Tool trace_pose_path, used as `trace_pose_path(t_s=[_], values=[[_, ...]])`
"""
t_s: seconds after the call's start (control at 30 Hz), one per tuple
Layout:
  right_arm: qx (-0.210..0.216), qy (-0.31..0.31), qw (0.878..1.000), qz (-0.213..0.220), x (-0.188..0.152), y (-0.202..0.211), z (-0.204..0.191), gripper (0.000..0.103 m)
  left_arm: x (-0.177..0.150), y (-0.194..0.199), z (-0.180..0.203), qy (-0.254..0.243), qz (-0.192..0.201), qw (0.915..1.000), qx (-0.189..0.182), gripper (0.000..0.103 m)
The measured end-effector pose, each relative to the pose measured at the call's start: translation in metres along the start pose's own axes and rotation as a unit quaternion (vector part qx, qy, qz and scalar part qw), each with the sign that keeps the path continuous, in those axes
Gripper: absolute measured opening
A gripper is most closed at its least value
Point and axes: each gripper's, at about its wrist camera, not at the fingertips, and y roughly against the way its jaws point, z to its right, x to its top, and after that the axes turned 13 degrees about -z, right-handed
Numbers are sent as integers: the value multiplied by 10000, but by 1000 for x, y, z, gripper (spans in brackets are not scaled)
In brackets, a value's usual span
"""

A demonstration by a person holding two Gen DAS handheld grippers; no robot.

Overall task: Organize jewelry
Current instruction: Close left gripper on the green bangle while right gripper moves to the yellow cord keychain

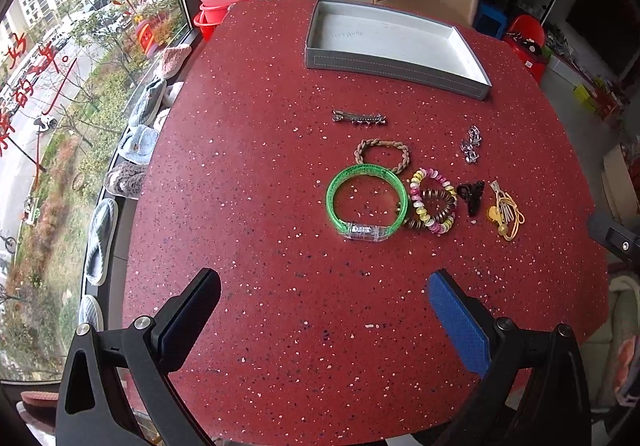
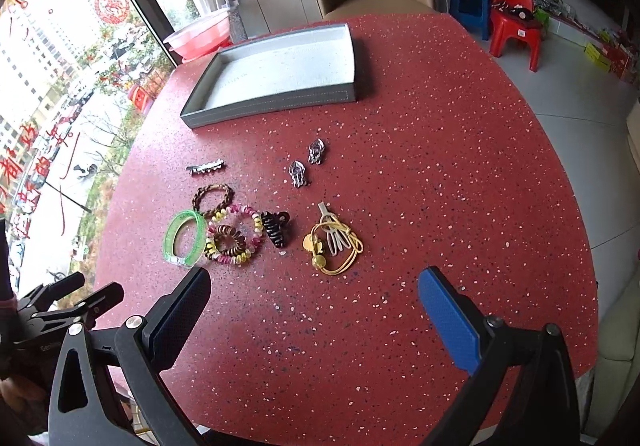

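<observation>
Jewelry (glossy green bangle (image 1: 366, 201), braided bracelet (image 1: 384, 155)) loose; both hand-held grippers (image 1: 324, 310) (image 2: 314, 306) wide open, empty.

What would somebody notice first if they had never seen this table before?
Probably the bright green bangle glowing against the speckled red table, with a pastel beaded bracelet touching it on the right. Behind the scattered jewelry sits an empty grey tray near the table's far edge. Both grippers, left and right, hang open in front, holding nothing.

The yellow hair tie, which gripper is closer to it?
Right. The yellow hair tie lies just ahead of the open right gripper; from the left gripper it sits farther off, ahead to the right.
</observation>
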Motion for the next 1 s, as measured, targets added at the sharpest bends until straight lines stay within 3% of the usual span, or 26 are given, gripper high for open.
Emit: trace_pose_path(t_s=[0.07, 0.5, 0.57, 0.8, 0.9, 0.97, 1.0], values=[[-9, -2, 9994, -344, 6, -13, 2, 103, 10, -10, -3, 66, -102, 9999, -20, 103], [-551, -350, 9925, -1033, 36, -75, 40, 102, 59, -61, -9, 139, -295, 9995, -38, 103], [-614, -264, 9923, -1046, 40, -81, 41, 99, 63, -66, -7, 53, -302, 9995, -23, 103], [-751, 156, 9900, -1182, 48, -108, 27, 68, 70, -86, -2, -89, -455, 9989, -4, 99], [-846, 228, 9901, -1101, 50, -112, 22, 63, 71, -89, 3, -207, -472, 9987, 30, 86], [-870, 279, 9901, -1069, 51, -114, 18, 58, 72, -90, 7, -279, -494, 9984, 32, 82], [-924, 291, 9895, -1071, 52, -114, 16, 52, 73, -91, 9, -328, -498, 9982, 63, 77]])
